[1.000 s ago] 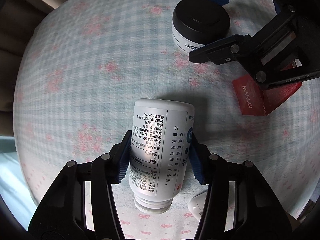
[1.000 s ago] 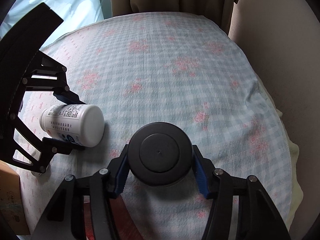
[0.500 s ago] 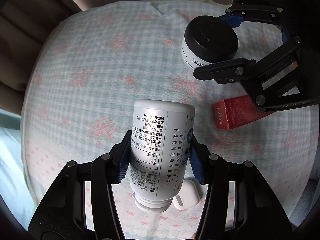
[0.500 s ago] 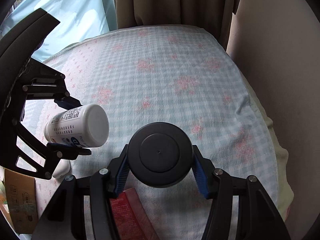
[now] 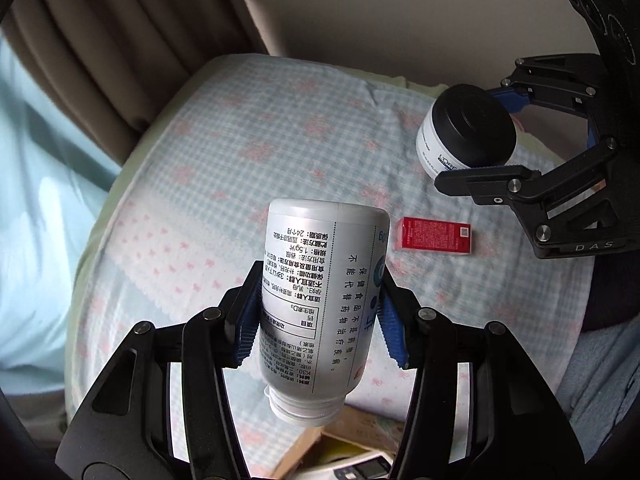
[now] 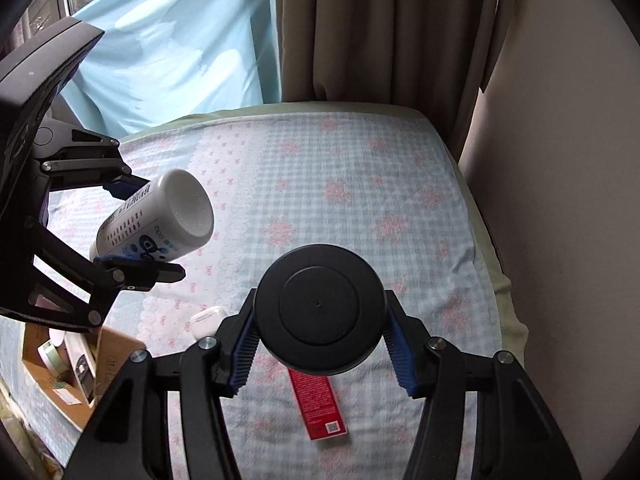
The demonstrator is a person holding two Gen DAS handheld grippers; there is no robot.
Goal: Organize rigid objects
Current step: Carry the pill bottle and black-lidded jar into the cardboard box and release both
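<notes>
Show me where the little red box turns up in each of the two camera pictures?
Left wrist view: the red box lies flat on the bedspread, right of centre.
Right wrist view: the same box lies low centre, partly behind the black-lidded jar.
Shared landmark: the checked floral bedspread.

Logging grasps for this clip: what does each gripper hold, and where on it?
Left gripper: white cylindrical plastic bottle, clamped across its mid-body. Right gripper: white round jar with black lid, clamped on opposite sides.
</notes>
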